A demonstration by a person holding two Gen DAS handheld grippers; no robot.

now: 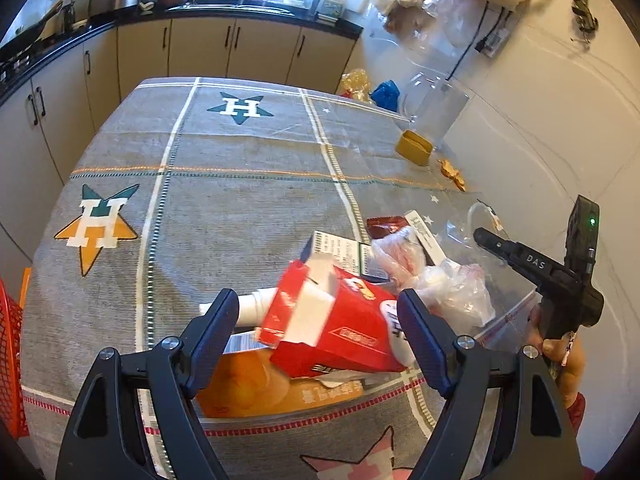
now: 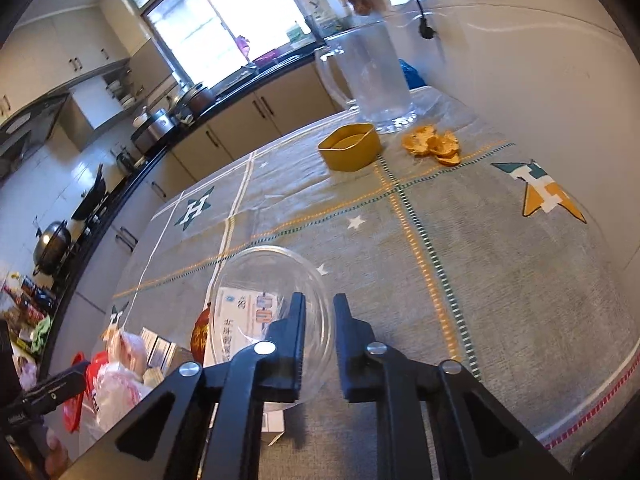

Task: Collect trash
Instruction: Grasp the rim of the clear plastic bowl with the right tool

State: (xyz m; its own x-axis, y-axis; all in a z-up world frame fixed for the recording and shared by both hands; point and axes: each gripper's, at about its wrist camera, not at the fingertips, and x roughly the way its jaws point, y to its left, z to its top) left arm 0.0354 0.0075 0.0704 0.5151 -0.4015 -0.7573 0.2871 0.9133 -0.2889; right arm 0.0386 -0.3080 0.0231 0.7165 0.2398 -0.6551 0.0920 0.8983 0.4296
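A pile of trash lies at the table's near right: a torn red carton (image 1: 336, 324), an orange packet (image 1: 256, 392), a white tube (image 1: 252, 306), crumpled clear plastic (image 1: 448, 288) and printed boxes (image 1: 344, 248). My left gripper (image 1: 316, 320) is open, its jaws either side of the red carton, not touching it. My right gripper (image 2: 318, 320) is shut on the rim of a clear glass bowl (image 2: 272, 296), tilted on its side over a white printed box (image 2: 244, 320). It shows in the left wrist view (image 1: 500, 244) at the right. Orange peel (image 2: 432, 146) lies farther back.
A grey tablecloth (image 1: 240, 184) with star logos covers the table. A yellow tin (image 2: 352, 148) and a clear glass jug (image 2: 376, 80) stand at the far side by the wall. A red basket (image 1: 10, 352) is at the left edge. Kitchen counters run behind.
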